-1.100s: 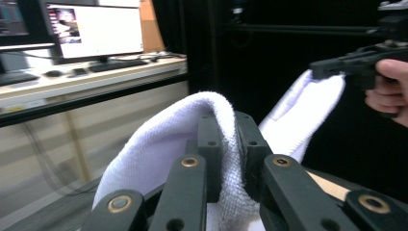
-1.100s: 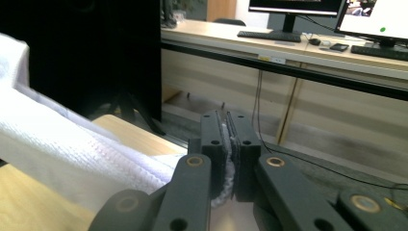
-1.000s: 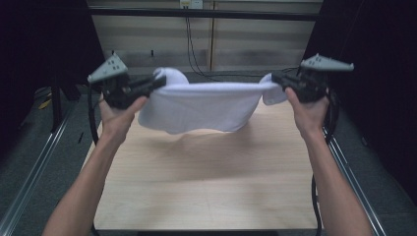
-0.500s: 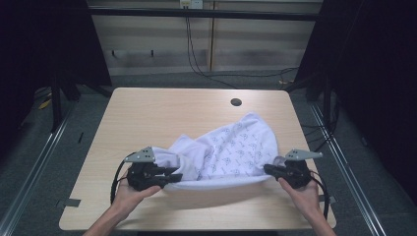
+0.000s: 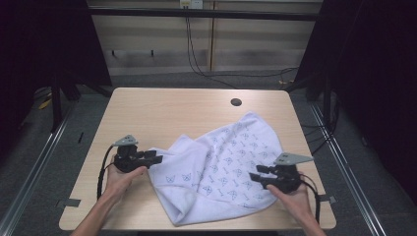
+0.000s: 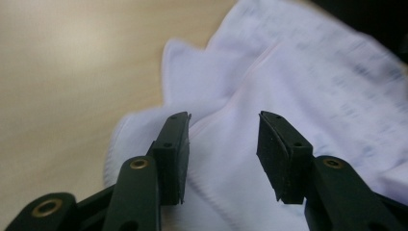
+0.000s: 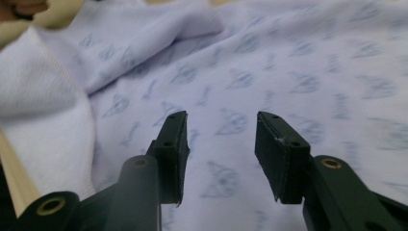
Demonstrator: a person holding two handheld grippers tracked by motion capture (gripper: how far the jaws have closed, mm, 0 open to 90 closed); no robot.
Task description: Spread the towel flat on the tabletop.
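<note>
Towel (image 5: 223, 169) lies rumpled on the table's (image 5: 162, 110) near right part. Left gripper (image 5: 152, 159) and right gripper (image 5: 259, 175) sit at its edges, jaws apart, empty. Smoothing or folding looks undone.

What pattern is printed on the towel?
The white towel carries rows of small pale blue motifs, shown best in the right gripper view.
</note>
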